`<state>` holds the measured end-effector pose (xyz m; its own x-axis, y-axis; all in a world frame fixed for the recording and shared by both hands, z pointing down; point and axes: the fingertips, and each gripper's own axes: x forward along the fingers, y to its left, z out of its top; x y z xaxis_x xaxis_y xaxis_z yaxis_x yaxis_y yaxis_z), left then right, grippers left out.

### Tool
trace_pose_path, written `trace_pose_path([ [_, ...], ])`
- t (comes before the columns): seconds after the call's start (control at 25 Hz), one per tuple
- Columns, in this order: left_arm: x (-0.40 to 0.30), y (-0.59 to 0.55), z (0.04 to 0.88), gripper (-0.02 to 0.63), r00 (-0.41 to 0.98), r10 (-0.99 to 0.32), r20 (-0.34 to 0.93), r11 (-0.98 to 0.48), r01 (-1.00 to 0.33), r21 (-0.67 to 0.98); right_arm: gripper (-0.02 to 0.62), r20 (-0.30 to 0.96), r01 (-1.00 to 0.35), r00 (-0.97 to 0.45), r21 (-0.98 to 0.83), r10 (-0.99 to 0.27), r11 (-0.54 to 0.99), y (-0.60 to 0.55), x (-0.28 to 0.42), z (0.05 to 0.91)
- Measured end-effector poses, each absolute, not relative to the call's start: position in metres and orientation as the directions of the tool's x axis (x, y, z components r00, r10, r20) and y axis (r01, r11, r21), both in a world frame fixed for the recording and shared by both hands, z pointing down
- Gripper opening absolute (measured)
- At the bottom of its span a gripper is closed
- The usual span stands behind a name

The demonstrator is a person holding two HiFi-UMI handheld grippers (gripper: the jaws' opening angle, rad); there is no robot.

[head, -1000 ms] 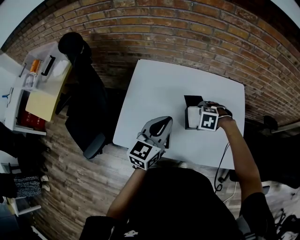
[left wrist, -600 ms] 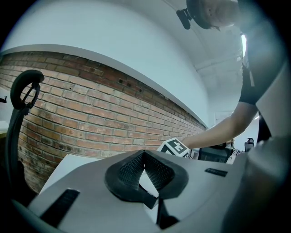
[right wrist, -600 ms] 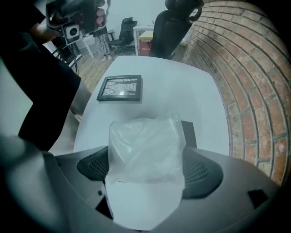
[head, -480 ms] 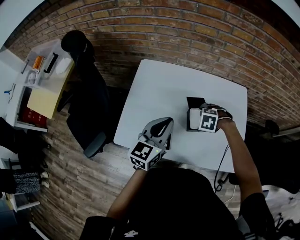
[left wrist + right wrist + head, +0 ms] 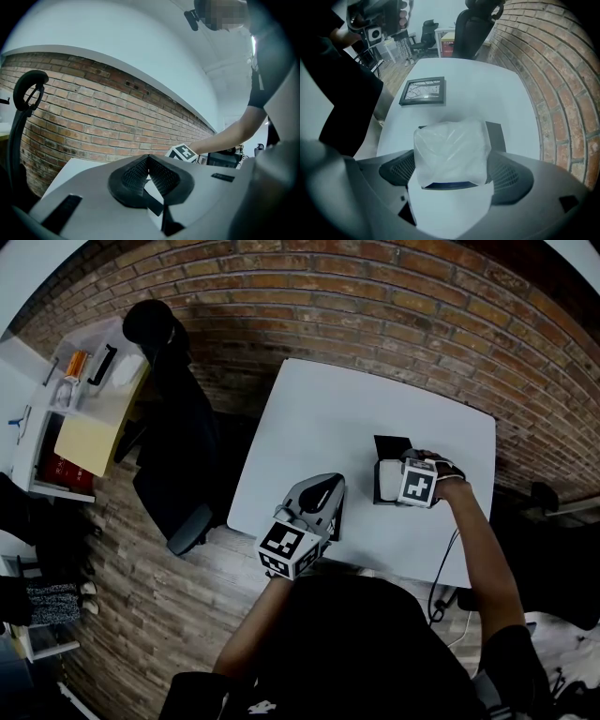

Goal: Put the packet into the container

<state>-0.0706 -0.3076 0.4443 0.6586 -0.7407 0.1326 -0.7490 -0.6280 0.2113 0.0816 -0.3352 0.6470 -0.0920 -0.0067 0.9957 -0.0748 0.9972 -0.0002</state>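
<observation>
Left gripper [image 5: 149, 161]: lower centre of the head view, by the near edge of the white table [image 5: 319, 418]. Jaws closed tip to tip, nothing between them. Idle.

Right gripper [image 5: 452, 160]: centre right of the head view. Jaws stood wide, one pad on each flank of the packet [image 5: 451, 149], a soft white plastic-wrapped block filling the middle of the right gripper view. It looked firmly held.

Container [image 5: 496, 135]: black, directly under and behind the packet. Its rim showed past the packet's right side and at the upper-left corner. Could not tell whether the packet's base was already below the rim.

Judgement on the step:
- The packet looked nearly as broad as the opening, so square it to the walls before lowering.
- Go straight down. Tilting would likely catch a corner on the rim.
- The wide jaws may meet the container's walls, so release once the base is seated rather than pushing deeper.
- The light container could skid, and the free left gripper could brace it.

Beyond, upper left of the right gripper view: a flat black-framed panel [image 5: 423, 91] on the table, well apart. Farther off, an office chair [image 5: 476, 18], with a brick wall [image 5: 543, 70] along the right.
</observation>
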Motion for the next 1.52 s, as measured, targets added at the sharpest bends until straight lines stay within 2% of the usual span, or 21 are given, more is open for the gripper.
trace_pose_path([
  [0.08,-0.071,-0.308,0.444,0.008,0.657,-0.742,0.132,-0.626,-0.75,0.216,0.481,0.995,-0.089,-0.103,0.002,-0.011,0.996,-0.336,0.081,0.647],
  [0.16,-0.071,-0.308,0.444,0.008,0.658,-0.742,0.132,-0.625,-0.749,0.218,0.522,0.992,-0.111,-0.123,0.007,-0.021,0.994,-0.338,0.079,0.646],
  [0.76,-0.067,-0.309,0.447,0.008,0.674,-0.728,0.126,-0.642,-0.735,0.22,0.522,0.986,-0.143,-0.158,0.021,-0.044,0.99,-0.34,0.077,0.64],
  [1.0,-0.065,-0.309,0.444,0.008,0.678,-0.725,0.121,-0.646,-0.73,0.225,0.522,0.963,-0.178,-0.245,0.069,-0.112,0.982,-0.343,0.067,0.621],
  [1.2,-0.061,-0.305,0.444,0.008,0.687,-0.717,0.119,-0.654,-0.722,0.225,0.517,0.916,-0.265,-0.36,0.08,-0.176,0.961,-0.339,0.058,0.599],
  [1.28,-0.06,-0.304,0.445,0.008,0.69,-0.714,0.12,-0.658,-0.719,0.224,0.456,0.896,-0.288,-0.388,0.105,-0.216,0.952,-0.337,0.055,0.59],
  [1.44,-0.057,-0.3,0.445,0.008,0.697,-0.707,0.12,-0.665,-0.713,0.222,0.282,0.844,-0.35,-0.442,0.151,-0.305,0.925,-0.331,0.052,0.567],
  [1.52,-0.055,-0.298,0.444,0.008,0.701,-0.703,0.121,-0.671,-0.709,0.217,0.223,0.8,-0.393,-0.495,0.142,-0.34,0.908,-0.326,0.046,0.551],
])
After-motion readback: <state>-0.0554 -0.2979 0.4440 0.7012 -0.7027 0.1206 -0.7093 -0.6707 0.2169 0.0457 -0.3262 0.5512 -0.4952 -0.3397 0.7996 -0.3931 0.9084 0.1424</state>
